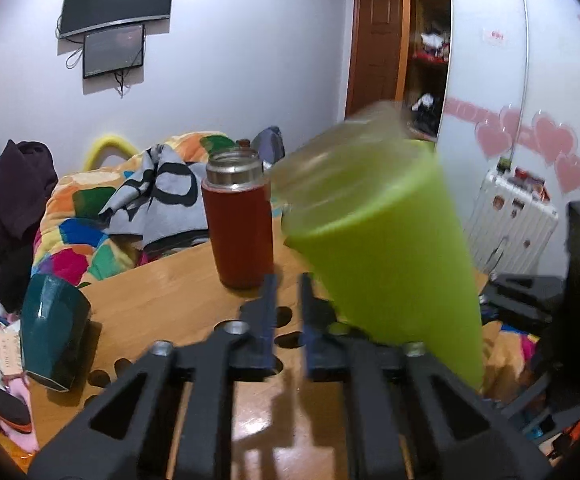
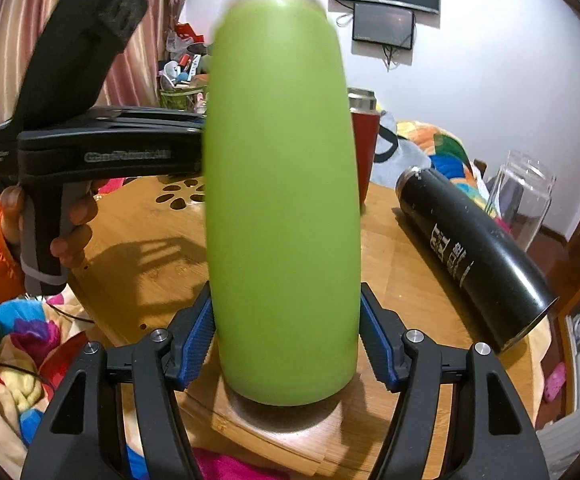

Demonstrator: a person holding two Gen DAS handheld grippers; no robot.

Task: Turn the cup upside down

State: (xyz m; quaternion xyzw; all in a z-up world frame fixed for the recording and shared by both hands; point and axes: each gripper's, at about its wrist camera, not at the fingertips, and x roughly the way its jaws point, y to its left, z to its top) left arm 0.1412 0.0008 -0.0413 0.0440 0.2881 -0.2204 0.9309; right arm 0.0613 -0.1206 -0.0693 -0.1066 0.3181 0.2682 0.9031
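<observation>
my right claw [image 2: 286, 330]: blue pads [image 2: 196, 334] clamped on both sides of the tall lime-green plastic cup [image 2: 284, 200], cup upright between my fingers above the round wooden table [image 2: 150, 256] | my left claw [image 1: 288, 320]: fingers nearly together, gripping nothing | green cup just right of left claw, tilted | red steel-rimmed flask [image 1: 240, 220] ahead

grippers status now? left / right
Left gripper: fingers nearly together, nothing between them; the green cup sits beside it.
Right gripper: closed on the green cup, a pad on each side.
</observation>
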